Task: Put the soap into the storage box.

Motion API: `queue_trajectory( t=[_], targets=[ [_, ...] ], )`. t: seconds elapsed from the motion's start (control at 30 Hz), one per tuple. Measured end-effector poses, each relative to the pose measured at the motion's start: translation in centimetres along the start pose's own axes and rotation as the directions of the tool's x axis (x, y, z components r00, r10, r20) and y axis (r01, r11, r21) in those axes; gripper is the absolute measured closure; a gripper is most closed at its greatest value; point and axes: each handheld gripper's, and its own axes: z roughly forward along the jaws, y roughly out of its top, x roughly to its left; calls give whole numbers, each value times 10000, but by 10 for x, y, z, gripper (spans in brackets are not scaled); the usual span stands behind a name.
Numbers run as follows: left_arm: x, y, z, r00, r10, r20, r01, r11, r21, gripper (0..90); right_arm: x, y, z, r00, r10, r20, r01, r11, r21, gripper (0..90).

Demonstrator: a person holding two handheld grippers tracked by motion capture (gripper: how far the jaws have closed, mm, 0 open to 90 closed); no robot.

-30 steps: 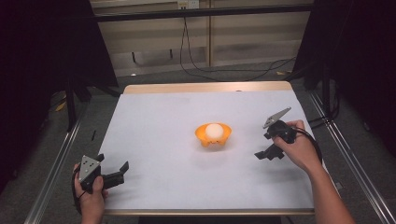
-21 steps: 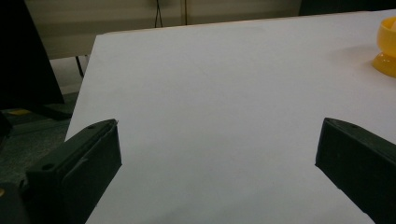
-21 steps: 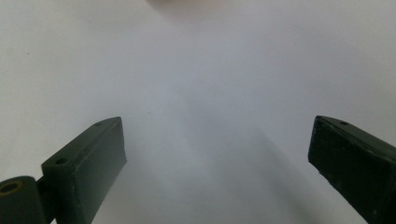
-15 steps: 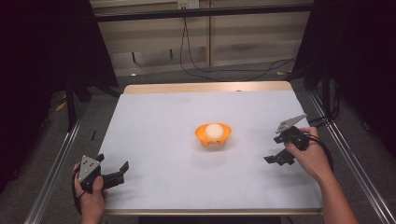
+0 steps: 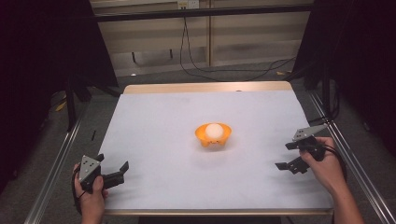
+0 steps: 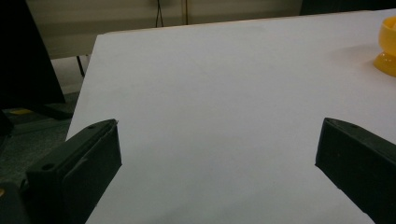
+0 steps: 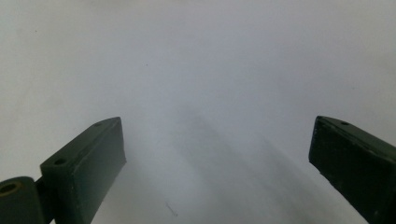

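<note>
An orange cup (image 5: 213,136) with a white egg-like ball (image 5: 214,130) seated in its top stands near the middle of the white table sheet (image 5: 163,121); whether it is a real egg is hard to tell from above. The right gripper (image 5: 290,156) hangs near the right edge, well apart from the cup, jaws spread wide with nothing between them. The left gripper (image 5: 119,171) rests at the near left corner, likewise wide open and empty, with the cup at the far right of its own view (image 6: 386,46).
</note>
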Motion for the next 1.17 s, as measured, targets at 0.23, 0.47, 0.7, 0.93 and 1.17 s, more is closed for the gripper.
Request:
queue_trajectory(
  t=[0.23,0.47,0.7,0.93,1.17],
  targets=[
    [0,0,0,10000,2,-15,-2,10000,4,0,-1,-22,-6,9995,320,82,-316,9988,-379,29],
    [-1,0,0,10000,-64,-8,64,10000,-70,0,3,-42,-11,9992,395,-14,-394,9940,-1016,27],
    [-1,0,0,10000,-65,-11,65,10000,-63,0,7,-64,-20,9972,751,59,-730,9822,-1728,25],
    [-1,0,0,9999,-133,-27,133,9999,-107,0,9,-86,-27,9925,1216,112,-1155,9646,-2370,21],
    [0,0,0,10000,-30,-49,30,10000,-11,0,11,-91,-32,9889,1464,269,-1325,9482,-2887,20]
  ],
)
